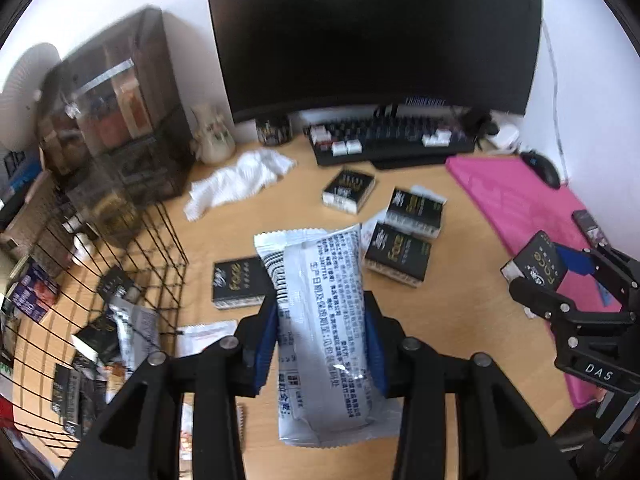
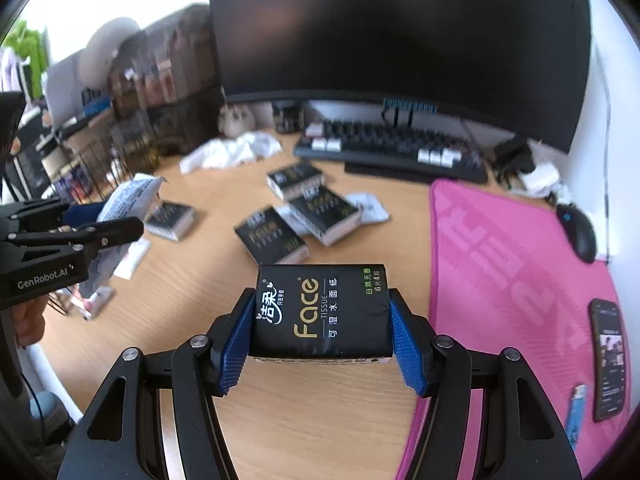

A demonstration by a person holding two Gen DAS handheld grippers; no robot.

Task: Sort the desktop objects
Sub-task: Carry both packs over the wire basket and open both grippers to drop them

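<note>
My left gripper (image 1: 320, 344) clamps a silver snack packet (image 1: 320, 320), my right gripper (image 2: 324, 340) a black Face tissue pack (image 2: 322, 310), both raised above the desk (image 2: 320, 420); next, I judge, carry them to the wire basket (image 1: 132, 264).

A dark monitor (image 1: 372, 32) stands behind a black keyboard (image 1: 392, 142).

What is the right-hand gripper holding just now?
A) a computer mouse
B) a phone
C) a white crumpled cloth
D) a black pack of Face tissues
D: in the right wrist view the right gripper has its blue pads pressed on both sides of a black tissue pack marked "Face", lifted clear of the wooden desk.
</note>
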